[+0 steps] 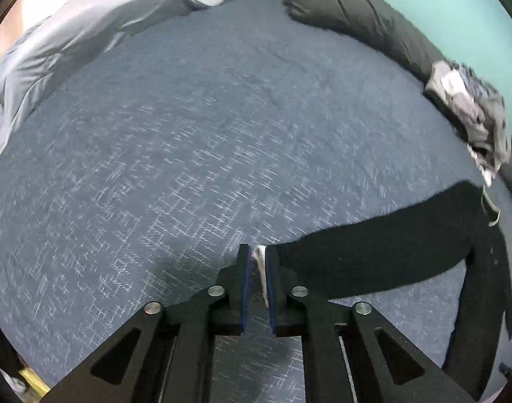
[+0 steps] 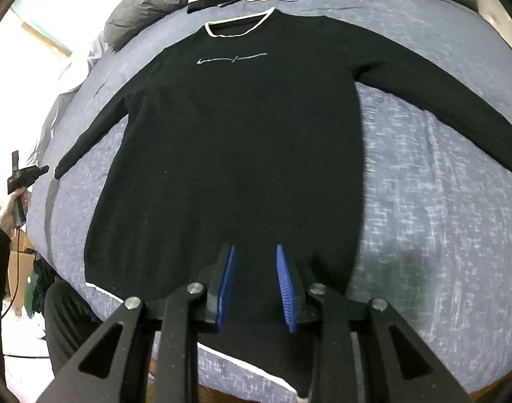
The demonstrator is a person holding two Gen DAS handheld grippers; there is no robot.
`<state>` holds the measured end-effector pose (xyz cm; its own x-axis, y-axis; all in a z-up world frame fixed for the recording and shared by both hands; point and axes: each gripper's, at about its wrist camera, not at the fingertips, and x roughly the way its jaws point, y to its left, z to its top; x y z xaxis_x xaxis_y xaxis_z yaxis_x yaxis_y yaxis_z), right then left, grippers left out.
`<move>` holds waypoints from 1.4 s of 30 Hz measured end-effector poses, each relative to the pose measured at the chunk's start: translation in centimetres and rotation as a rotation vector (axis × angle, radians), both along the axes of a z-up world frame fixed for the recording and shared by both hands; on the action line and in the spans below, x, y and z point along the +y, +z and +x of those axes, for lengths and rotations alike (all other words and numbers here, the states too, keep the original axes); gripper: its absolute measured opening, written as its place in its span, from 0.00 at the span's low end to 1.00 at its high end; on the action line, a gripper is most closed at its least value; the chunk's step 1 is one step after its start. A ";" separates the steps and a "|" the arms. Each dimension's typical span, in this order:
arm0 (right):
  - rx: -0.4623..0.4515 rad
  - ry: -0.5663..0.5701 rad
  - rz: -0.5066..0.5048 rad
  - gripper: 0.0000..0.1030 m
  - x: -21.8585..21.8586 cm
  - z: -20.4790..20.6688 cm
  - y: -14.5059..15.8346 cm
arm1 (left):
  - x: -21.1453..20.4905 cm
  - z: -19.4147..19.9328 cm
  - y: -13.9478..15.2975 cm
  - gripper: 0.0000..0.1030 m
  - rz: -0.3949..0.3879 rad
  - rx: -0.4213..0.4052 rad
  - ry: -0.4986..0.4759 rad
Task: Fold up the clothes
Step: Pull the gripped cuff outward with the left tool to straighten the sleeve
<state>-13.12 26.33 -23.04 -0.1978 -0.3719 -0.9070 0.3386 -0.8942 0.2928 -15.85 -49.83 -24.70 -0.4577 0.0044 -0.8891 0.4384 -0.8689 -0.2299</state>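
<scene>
Sweater [image 2: 236,141] lies flat, front up, on our blue bedspread [image 2: 440,201], both sleeves spread. Our left gripper [image 1: 258,262] pinches the white-edged left cuff [image 1: 260,258], jaws narrow on it; our right gripper [image 2: 254,262] hangs over the hem, jaws wide and empty. We judge a sleeve fold in hand: next, carrying that cuff across the body.

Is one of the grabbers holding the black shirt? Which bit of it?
Yes. The left gripper pinches the black shirt by the white-edged cuff at the end of one sleeve. The right gripper hangs open over the bottom hem, holding nothing.
</scene>
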 end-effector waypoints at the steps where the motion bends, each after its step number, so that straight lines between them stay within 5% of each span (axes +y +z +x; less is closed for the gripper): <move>1: 0.000 0.007 0.002 0.25 -0.4 -0.2 -0.1 | 0.0 0.3 -0.1 0.10 0.014 0.005 0.002; 4: 0.001 0.027 0.001 0.25 -1.8 -0.7 -0.4 | -0.1 1.2 -0.5 0.17 0.056 0.020 0.010; 7: 0.006 0.043 -0.012 0.25 -2.9 -0.8 -0.4 | 0.0 1.9 -1.2 0.44 0.122 0.028 0.015; 10: 0.013 0.069 -0.017 0.25 -3.9 -0.4 -0.3 | 0.7 2.0 -2.6 0.44 0.143 0.014 0.018; 15: 0.030 0.107 0.016 0.25 -4.0 0.5 -0.2 | -0.5 2.2 -4.6 0.43 0.224 0.053 0.096; 17: 0.035 0.115 0.026 0.25 -3.8 0.7 -0.2 | -0.5 2.0 -4.9 0.05 0.223 0.053 0.070; 29: 0.040 0.090 -0.011 0.25 -2.6 0.7 0.3 | -0.8 4.3 -1.6 0.04 0.203 0.090 0.034; 35: 0.048 0.099 -0.018 0.25 -2.6 0.8 0.7 | -0.4 4.5 -5.0 0.08 0.243 0.008 0.085; 40: 0.043 0.090 -0.014 0.25 -2.1 0.4 0.4 | -0.7 5.5 -2.9 0.10 0.132 0.045 0.144; 42: 0.038 0.081 -0.016 0.25 -1.9 0.2 0.1 | 0.1 4.8 -2.0 0.11 0.098 0.060 0.094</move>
<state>-12.91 24.42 -22.95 -0.2008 -0.4020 -0.8933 0.4205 -0.8590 0.2921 -11.02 -49.70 -26.71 -0.5121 0.0440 -0.8578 0.5000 -0.7968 -0.3394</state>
